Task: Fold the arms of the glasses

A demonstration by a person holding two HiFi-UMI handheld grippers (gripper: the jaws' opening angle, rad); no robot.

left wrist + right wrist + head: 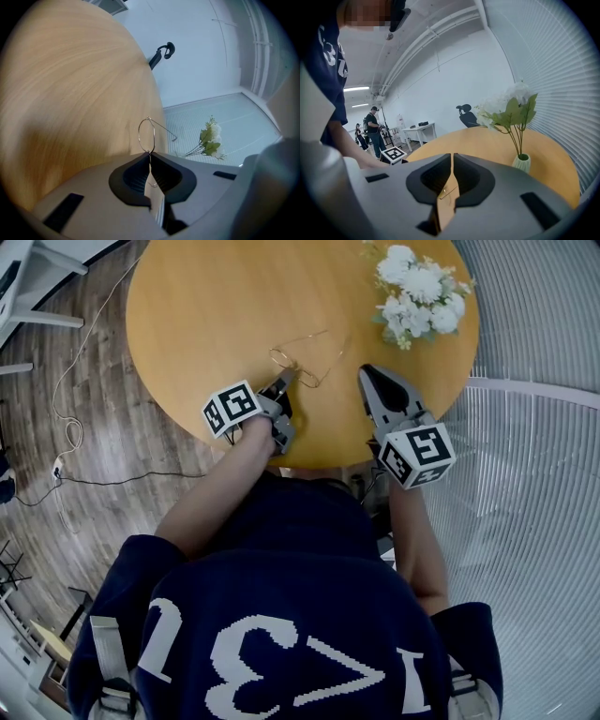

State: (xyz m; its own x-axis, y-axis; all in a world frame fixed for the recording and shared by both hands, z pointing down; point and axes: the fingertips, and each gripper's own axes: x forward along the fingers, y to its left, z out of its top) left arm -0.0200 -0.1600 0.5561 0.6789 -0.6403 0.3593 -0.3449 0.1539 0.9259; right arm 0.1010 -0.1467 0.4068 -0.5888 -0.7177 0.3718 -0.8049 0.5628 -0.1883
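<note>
The round wooden table [206,306] serves as the support. The work is being done near its front edge, well apart from the white flowers [419,292] at the far right. The left gripper [289,379] is clamped tight on the wire-frame glasses [305,360]. The thin metal is pinched between its pads just below one lens rim [146,135], which stands upright above the jaws in the left gripper view. The right gripper [367,373] is held just to the right of the frame, its jaws pressed together with nothing seen caught between the pads. The step in hand is judged to be steadying the frame so that a temple arm [165,128], still spread away from the rim, can be swung in. For this to go well, the left clamp should be kept firm but not tightened further, since such fine wire is likely to bend. The frame should be kept low and still. The closed right tips are best used as a blunt pusher, laid against the outer side of the arm and moved in a gentle arc about its hinge. Because the frame is held at a single thin point, it may twist or slip if it is pushed hard.
</note>
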